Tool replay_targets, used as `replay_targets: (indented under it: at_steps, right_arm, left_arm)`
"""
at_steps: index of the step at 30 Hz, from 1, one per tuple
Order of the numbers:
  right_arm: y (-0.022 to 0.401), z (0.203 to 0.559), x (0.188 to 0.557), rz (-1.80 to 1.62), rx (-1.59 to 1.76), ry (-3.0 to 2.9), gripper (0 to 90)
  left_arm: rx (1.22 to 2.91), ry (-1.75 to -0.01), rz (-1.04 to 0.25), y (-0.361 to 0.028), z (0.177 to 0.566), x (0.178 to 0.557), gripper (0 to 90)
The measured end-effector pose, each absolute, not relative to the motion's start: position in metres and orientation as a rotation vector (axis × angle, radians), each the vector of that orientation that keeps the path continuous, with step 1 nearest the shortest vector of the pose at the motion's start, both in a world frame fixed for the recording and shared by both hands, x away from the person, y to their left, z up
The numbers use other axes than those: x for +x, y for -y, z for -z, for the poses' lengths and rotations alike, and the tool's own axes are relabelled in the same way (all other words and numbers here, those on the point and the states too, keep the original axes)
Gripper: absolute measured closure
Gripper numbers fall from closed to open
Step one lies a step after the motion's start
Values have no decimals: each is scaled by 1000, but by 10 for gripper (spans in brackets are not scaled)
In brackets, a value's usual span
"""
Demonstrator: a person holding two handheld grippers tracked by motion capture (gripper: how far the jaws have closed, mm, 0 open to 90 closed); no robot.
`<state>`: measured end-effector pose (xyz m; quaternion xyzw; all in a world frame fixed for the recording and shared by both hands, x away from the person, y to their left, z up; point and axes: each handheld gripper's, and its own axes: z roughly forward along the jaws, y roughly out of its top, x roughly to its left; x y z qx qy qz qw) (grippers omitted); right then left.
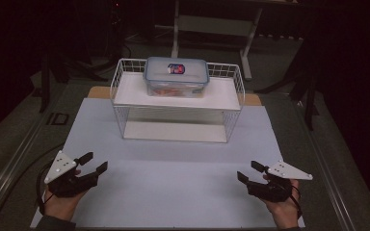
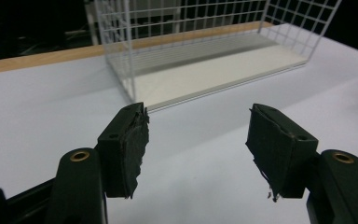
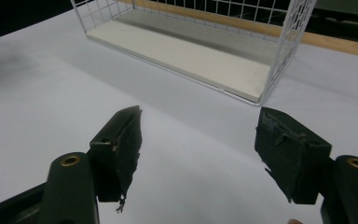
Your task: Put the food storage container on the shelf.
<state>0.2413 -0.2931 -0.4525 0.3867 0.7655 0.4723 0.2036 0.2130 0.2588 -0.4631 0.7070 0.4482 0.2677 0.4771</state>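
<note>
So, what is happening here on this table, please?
A person sits at a white table with a gripper in each hand. The left gripper and the right gripper rest low near the front edge, both open and holding nothing. Farther back stands a white wire rack with two shelves. A clear plastic box with a lid sits on the upper shelf; the lower shelf looks bare. Neither gripper touches the rack or the box.

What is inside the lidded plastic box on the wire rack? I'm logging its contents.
Through the clear box wall, something reddish-orange shows; the lid's label and frosted plastic hide what it is.
</note>
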Motion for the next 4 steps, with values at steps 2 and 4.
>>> replay_targets:
  at_steps: [2,4]
  right_arm:
    - [294,454,242,-1312,1084,-2132,316]
    - [297,457,244,-1312,1091,-2131,316]
  left_arm:
    - [1740,-1101,-665,-260,466,215,374]
    - [1746,-1103,-664,-260,467,216,374]
